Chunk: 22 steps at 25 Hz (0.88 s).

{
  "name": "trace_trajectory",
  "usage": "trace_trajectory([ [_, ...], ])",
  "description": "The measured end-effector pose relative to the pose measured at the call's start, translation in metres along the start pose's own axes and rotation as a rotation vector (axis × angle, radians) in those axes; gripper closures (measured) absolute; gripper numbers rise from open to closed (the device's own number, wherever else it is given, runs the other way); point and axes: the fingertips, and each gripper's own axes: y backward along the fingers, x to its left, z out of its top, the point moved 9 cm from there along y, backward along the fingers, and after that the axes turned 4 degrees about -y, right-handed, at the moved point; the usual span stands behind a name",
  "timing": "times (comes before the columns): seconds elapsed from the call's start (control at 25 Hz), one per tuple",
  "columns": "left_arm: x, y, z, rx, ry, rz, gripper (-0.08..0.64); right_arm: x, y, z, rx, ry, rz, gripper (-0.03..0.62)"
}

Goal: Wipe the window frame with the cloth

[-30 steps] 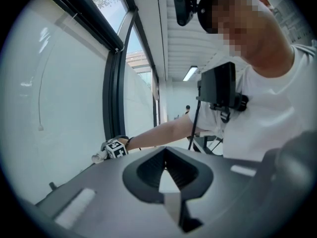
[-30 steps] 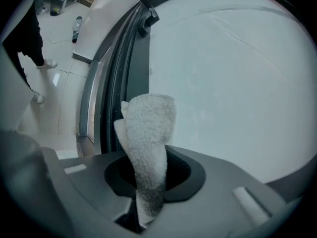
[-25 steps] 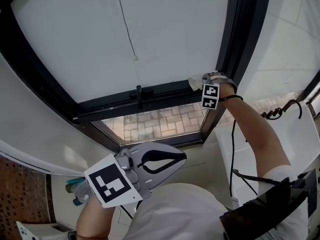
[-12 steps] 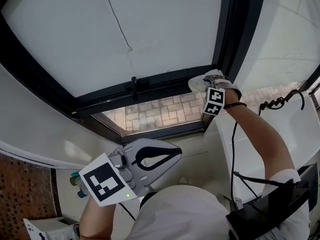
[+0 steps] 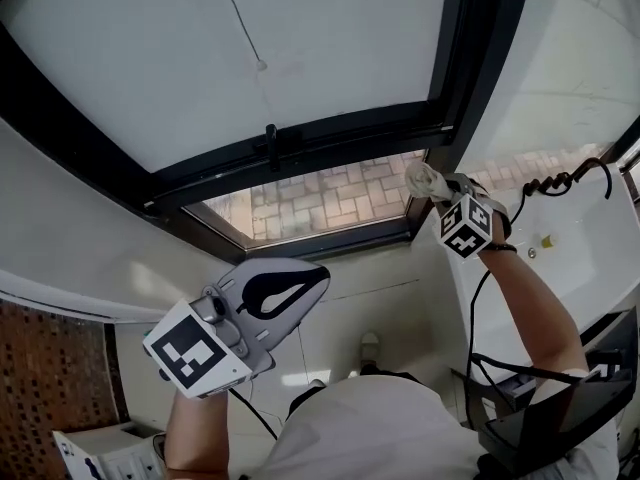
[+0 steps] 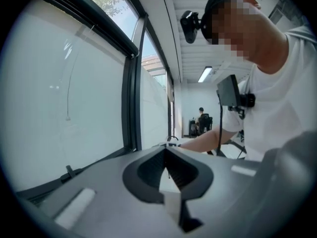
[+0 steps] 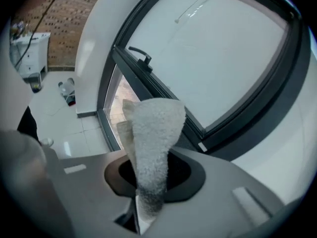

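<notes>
Looking down, head view: right gripper point(image 5: 438, 190) at 2 o'clock, cloth point(image 5: 424, 178) by window frame point(image 5: 330, 136) corner. Left gripper point(image 5: 318, 275) parked at 7 o'clock, probably to keep clear. Left gripper view: jaws together, empty. Right gripper view: jaws clamp cloth, tip forward for wiping.

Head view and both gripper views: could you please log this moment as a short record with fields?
Right tongs: shut on the white terry cloth
Cloth position: beside the black metal window frame, near its corner; contact unclear
Left tongs: shut, empty, held away from the frame
Frame handle: small black lever handle on the frame's horizontal bar
</notes>
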Motion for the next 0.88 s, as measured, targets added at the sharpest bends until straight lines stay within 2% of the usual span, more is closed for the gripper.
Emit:
trace_trajectory([
  [0.2, -0.014, 0.04, -0.011, -0.048, 0.003, 0.067, 0.537, 0.032, 0.075, -0.007, -0.032, -0.189, -0.002, 0.522],
  [0.44, -0.05, 0.112, -0.028, -0.031, -0.016, 0.123, 0.538, 0.097, 0.166, 0.001, -0.115, -0.37, -0.018, 0.522],
  [0.6, -0.08, 0.162, -0.044, -0.026, -0.03, 0.135, 0.538, 0.138, 0.228, 0.014, -0.193, -0.464, -0.041, 0.522],
  [0.88, -0.123, 0.223, -0.072, -0.059, 0.028, 0.148, 0.538, 0.212, 0.334, 0.029, -0.285, -0.564, -0.07, 0.522],
])
